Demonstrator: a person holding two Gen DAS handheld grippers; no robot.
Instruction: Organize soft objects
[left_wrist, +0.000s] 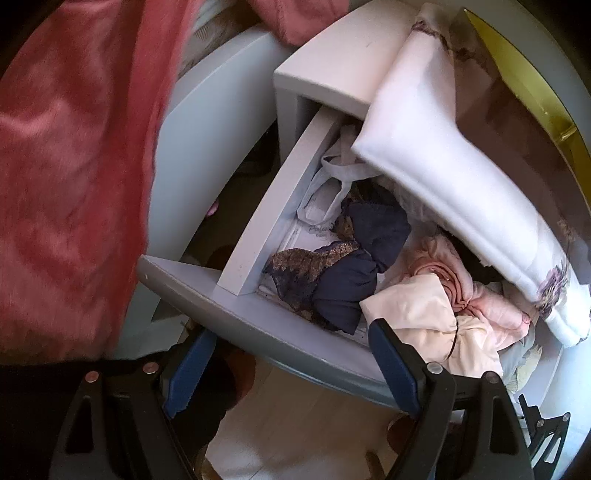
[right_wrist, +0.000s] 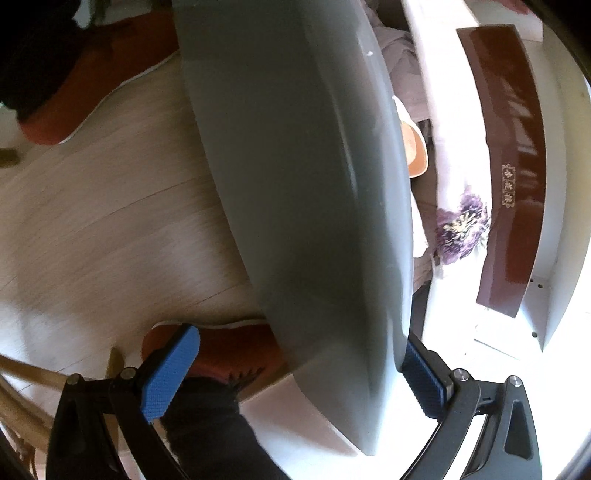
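An open grey-fronted drawer (left_wrist: 236, 317) holds a jumble of soft things: navy lace garments (left_wrist: 343, 273), pale pink clothes (left_wrist: 443, 295) and a white plastic bag (left_wrist: 332, 184). A folded white cloth with purple flowers (left_wrist: 461, 177) lies slanted over the drawer's right side; it also shows in the right wrist view (right_wrist: 458, 221). My left gripper (left_wrist: 291, 369) is open at the drawer front, its right finger (left_wrist: 395, 362) over the rim by the pink clothes. My right gripper (right_wrist: 295, 376) is open too and straddles the drawer front (right_wrist: 303, 184) without clamping it.
Pink fuzzy fabric (left_wrist: 74, 166) fills the left of the left wrist view. A glossy brown box with gold characters (right_wrist: 513, 166) lies on the white cabinet behind the drawer. Below are a pale wood floor (right_wrist: 110, 221), orange slippers (right_wrist: 229, 350) and a dark trouser leg (right_wrist: 207, 424).
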